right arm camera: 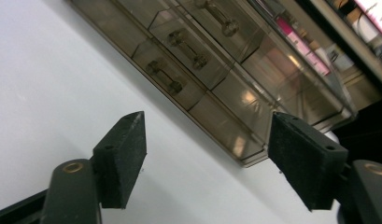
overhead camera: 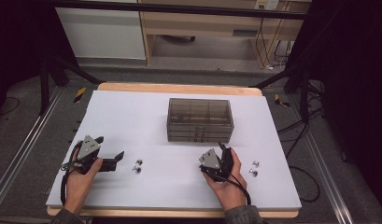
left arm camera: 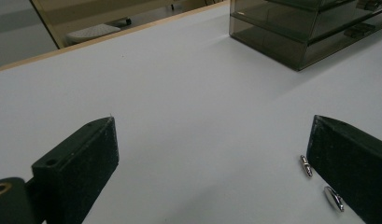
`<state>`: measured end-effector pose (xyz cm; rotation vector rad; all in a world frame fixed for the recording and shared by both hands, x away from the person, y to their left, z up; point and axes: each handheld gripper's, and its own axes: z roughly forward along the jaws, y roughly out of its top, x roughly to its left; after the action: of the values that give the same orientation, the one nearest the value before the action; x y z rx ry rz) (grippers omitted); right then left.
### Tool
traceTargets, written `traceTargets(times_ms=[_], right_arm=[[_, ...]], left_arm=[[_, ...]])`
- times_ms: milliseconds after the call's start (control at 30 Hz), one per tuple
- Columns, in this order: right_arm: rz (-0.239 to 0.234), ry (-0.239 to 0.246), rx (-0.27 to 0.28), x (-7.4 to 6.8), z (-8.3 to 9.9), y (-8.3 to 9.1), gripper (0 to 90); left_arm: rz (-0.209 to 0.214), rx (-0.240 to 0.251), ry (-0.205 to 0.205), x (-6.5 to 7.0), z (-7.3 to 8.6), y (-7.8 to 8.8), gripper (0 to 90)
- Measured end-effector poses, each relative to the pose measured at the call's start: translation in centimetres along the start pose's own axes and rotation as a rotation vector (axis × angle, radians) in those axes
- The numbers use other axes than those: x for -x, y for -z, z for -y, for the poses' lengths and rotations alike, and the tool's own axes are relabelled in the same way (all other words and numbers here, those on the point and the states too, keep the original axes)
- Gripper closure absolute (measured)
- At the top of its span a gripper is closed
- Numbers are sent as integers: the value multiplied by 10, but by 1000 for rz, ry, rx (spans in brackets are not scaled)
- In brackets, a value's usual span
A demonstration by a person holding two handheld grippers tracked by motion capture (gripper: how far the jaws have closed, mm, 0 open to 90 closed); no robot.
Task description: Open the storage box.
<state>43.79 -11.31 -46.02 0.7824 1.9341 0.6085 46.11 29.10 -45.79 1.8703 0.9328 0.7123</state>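
Holding: we grip the left gripper (overhead camera: pixel 111 151) and the right gripper (overhead camera: pixel 223 151) above a white table (overhead camera: pixel 146 116), one in each hand.
Left claw: we see its jaws spread wide with nothing between them, in the left gripper view just beside two small metal pieces (left arm camera: pixel 319 182) lying on the table.
Right claw: we see its jaws wide apart and empty, pointed at the drawer box (overhead camera: pixel 200 120).
Drawer box: we find the smoky see-through cabinet near the table's middle, toward the far edge; small drawers with bar handles (right arm camera: pixel 163 77) show in the right gripper view.
More metal pieces: we spot another pair (overhead camera: pixel 254 169) right of the right gripper.
Writing: we can read none anywhere.
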Motion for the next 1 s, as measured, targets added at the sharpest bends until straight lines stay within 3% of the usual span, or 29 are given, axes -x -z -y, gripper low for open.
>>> traceTargets(times_ms=[67, 200, 433, 533, 800, 1000], right_arm=[[-6, 84, -11, -2, -3, 0, 311], [-20, 206, -24, 1, -12, 1, 338], [30, 417, -30, 6, -30, -4, 420], [73, 533, -25, 1, -34, -10, 453], [137, 618, 1, -9, -39, -21, 517], [204, 711, 29, -16, -39, -27, 576]], left_arm=[[-5, 2, -1, 0, 1, 1, 20], [-10, 2, -15, 0, 0, 1, 24], [-28, 9, -40, 1, 0, 2, 23], [-49, 17, -48, 2, 0, 1, 19], [-58, 23, -59, 3, 0, 2, 22], [-63, 22, -61, 3, 0, 2, 22]])
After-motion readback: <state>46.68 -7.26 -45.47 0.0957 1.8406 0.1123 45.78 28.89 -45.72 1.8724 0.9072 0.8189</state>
